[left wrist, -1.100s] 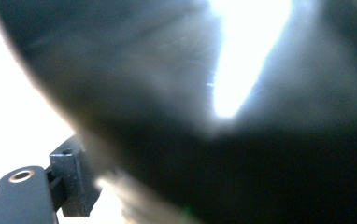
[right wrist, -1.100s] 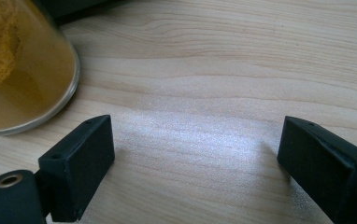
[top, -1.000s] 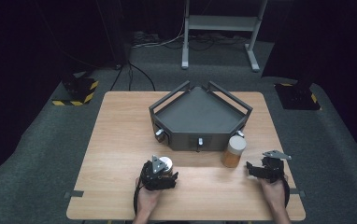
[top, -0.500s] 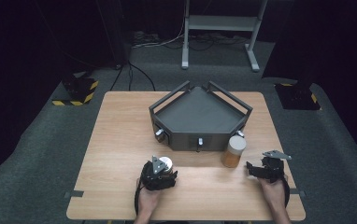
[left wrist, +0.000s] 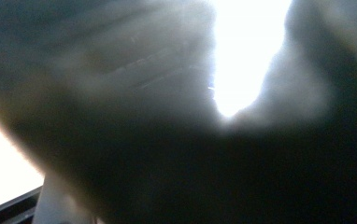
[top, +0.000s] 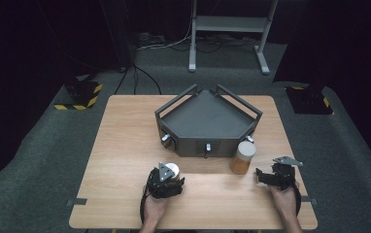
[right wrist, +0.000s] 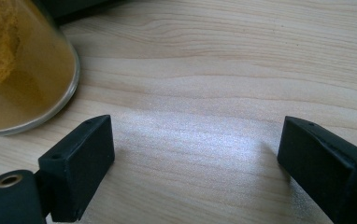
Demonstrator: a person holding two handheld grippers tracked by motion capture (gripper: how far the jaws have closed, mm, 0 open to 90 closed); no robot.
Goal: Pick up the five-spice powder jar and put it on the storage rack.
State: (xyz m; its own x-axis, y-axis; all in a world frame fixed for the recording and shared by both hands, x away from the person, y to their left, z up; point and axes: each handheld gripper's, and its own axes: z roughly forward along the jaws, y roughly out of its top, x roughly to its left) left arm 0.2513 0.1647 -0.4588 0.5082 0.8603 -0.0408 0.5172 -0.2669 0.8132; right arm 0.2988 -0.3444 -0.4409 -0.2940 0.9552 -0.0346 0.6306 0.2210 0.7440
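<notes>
With my right gripper (top: 266,175) spread wide just beside the clear round jar of amber powder (top: 242,157) by the dark grey five-sided tray (top: 208,141), I'd square up before closing, while my left gripper (top: 166,180), its jaw state unclear to me, covers something white.

A wooden table (top: 125,145) stood on grey carpet (top: 52,160); a metal stand (top: 229,29) at twelve o'clock, darkness behind.
</notes>
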